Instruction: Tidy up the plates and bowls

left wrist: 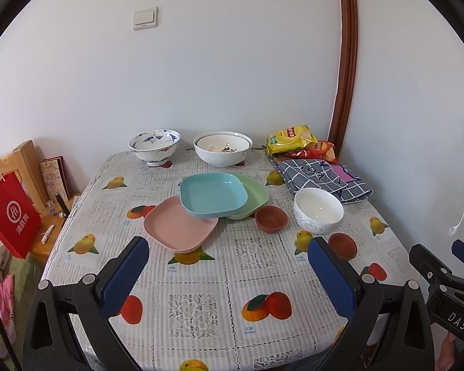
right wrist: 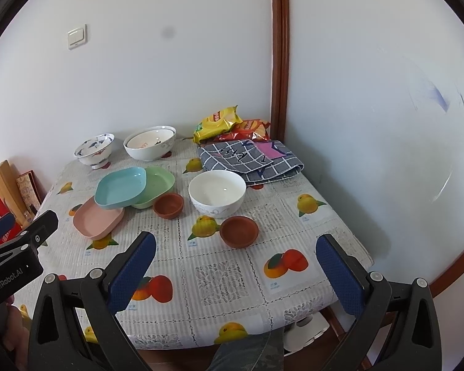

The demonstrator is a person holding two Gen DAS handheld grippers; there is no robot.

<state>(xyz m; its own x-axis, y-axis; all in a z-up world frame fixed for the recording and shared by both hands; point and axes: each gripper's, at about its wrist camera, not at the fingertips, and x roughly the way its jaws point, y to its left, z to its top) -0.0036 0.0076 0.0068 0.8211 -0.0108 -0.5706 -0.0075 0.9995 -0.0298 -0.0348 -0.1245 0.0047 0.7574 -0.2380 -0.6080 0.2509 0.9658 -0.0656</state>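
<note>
Three square plates overlap mid-table: a blue plate (left wrist: pixel 212 194) (right wrist: pixel 121 187) rests on a pink plate (left wrist: pixel 178 229) (right wrist: pixel 98 219) and a green plate (left wrist: pixel 254 194) (right wrist: pixel 158 184). Beside them sit a small brown bowl (left wrist: pixel 271 218) (right wrist: pixel 168 205), a white bowl (left wrist: pixel 318 210) (right wrist: pixel 217 193) and a second brown bowl (left wrist: pixel 342 245) (right wrist: pixel 238 231). At the back stand a blue-patterned bowl (left wrist: pixel 154 146) (right wrist: pixel 94 149) and two nested white bowls (left wrist: pixel 222 149) (right wrist: pixel 149 143). My left gripper (left wrist: pixel 229 270) and right gripper (right wrist: pixel 235 266) hover open over the near table edge, holding nothing.
The fruit-print tablecloth (left wrist: pixel 201 306) covers the table. Snack bags (left wrist: pixel 297 143) (right wrist: pixel 229 125) and a folded checked cloth (left wrist: pixel 321 177) (right wrist: pixel 250 159) lie at the back right by the wall. A red bag (left wrist: pixel 10 213) and wooden furniture stand left of the table.
</note>
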